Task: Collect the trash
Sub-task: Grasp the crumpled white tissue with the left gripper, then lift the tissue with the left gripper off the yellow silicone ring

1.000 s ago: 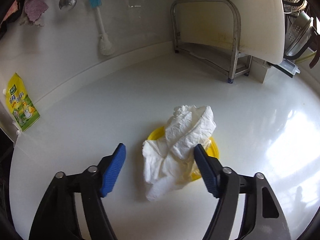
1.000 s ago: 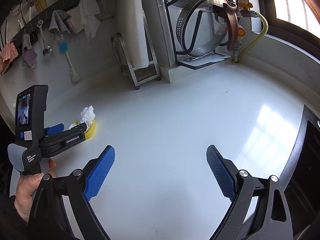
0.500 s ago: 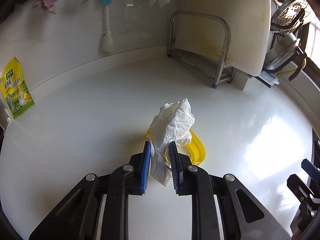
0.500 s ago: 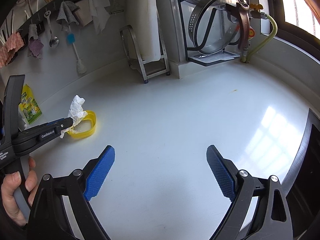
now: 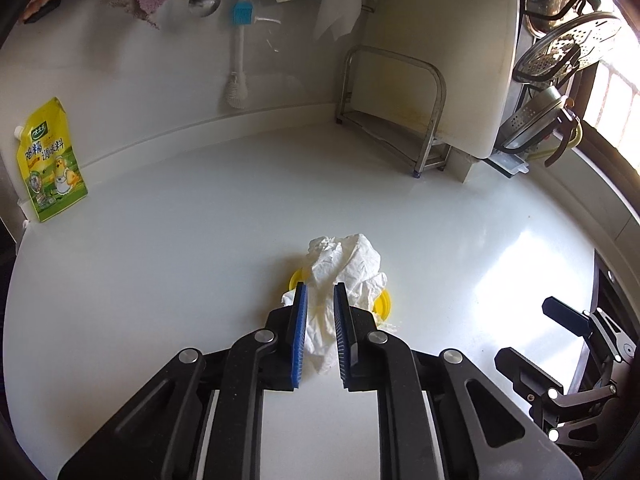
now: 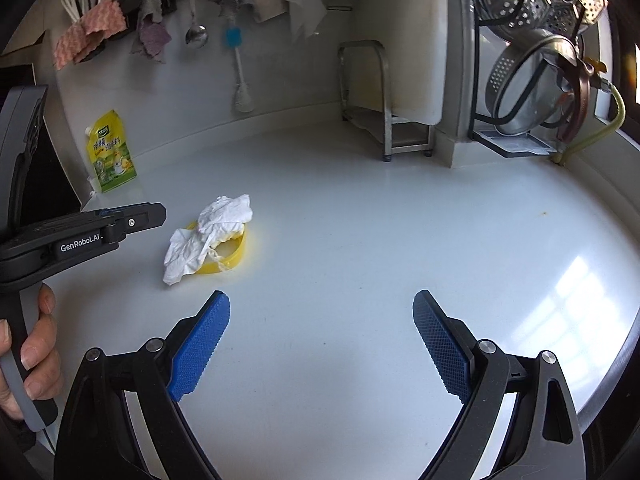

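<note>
A crumpled white paper towel (image 5: 346,270) lies over a shallow yellow dish (image 5: 383,305) on the white counter. In the right wrist view the towel (image 6: 208,236) rests on the dish (image 6: 232,254), and my left gripper (image 6: 152,216) is up and to its left, apart from it. In the left wrist view my left gripper (image 5: 320,296) has its blue pads nearly together with the towel seen between them from above. My right gripper (image 6: 322,320) is open and empty over bare counter, right of the towel.
A yellow seasoning pouch (image 5: 50,160) leans on the back wall at left. A metal rack (image 5: 394,108) with a white cutting board (image 5: 444,40) stands at the back right, with strainers and pots (image 6: 532,80) beyond. A brush (image 5: 240,52), spoon and cloths hang on the wall.
My left gripper shut around the towel, then drew back and up. The towel has dropped from upright to lie flopped over the dish. My right gripper stayed open.
</note>
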`<state>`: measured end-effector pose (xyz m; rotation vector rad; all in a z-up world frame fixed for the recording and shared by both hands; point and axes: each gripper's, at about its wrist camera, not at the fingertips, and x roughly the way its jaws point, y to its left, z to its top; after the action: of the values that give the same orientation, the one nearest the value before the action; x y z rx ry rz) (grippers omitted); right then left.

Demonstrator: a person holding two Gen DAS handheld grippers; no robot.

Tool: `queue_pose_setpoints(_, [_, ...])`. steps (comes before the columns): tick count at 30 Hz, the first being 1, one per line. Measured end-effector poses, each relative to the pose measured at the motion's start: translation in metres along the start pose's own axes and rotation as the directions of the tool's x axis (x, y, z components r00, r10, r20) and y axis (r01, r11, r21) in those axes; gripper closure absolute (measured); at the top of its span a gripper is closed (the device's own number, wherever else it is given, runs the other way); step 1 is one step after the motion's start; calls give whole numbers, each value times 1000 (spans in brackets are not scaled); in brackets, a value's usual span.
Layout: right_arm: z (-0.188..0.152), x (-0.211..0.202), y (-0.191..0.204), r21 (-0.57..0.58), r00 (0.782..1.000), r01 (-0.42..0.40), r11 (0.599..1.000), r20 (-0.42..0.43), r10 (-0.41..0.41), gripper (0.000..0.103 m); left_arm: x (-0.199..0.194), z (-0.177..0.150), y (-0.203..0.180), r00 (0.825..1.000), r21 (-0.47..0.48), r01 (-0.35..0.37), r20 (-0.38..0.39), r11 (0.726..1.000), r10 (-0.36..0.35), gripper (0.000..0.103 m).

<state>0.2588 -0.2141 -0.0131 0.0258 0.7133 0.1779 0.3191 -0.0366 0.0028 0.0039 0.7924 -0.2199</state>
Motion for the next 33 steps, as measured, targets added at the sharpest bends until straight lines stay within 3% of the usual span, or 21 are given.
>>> queue_pose_setpoints(5, [1, -3, 8, -45, 1000, 16, 999, 20, -15, 14, 5, 0, 3, 1000, 10, 20, 5, 1000, -20, 89])
queue_pose_setpoints(10, [-1, -3, -14, 30, 1000, 1, 1000, 28, -2, 14, 15, 1, -5, 1000, 39, -3, 0, 999, 3, 81])
queue_pose_setpoints(14, [-5, -1, -25, 67, 1000, -10, 998, 20, 8, 14, 26, 0, -11, 1000, 56, -21, -12, 998, 22, 70])
queue_pose_setpoints(16, [-5, -1, -27, 79, 1000, -18, 997, 21, 16, 14, 31, -1, -13, 999, 62, -26, -21, 998, 28, 59])
queue_pose_setpoints(18, [-4, -3, -29, 90, 999, -28, 996, 27, 26, 14, 34, -1, -14, 1000, 58, -25, -18, 998, 26, 42])
queue_pose_setpoints(25, [-4, -3, -32, 105, 999, -39, 994, 24, 37, 14, 40, 3, -29, 998, 108, -65, 3, 992, 65, 42])
queue_pose_setpoints(28, [-4, -4, -33, 109, 999, -36, 993, 30, 33, 14, 46, 2, -32, 998, 118, -55, -22, 992, 58, 52])
queue_pose_setpoints(30, [-4, -4, -34, 114, 999, -40, 993, 29, 37, 14, 51, 1, -32, 997, 117, -53, -49, 992, 59, 78])
queue_pose_setpoints(33, [-5, -3, -34, 117, 999, -40, 992, 27, 37, 14, 54, 0, -27, 996, 104, -50, -69, 993, 58, 93])
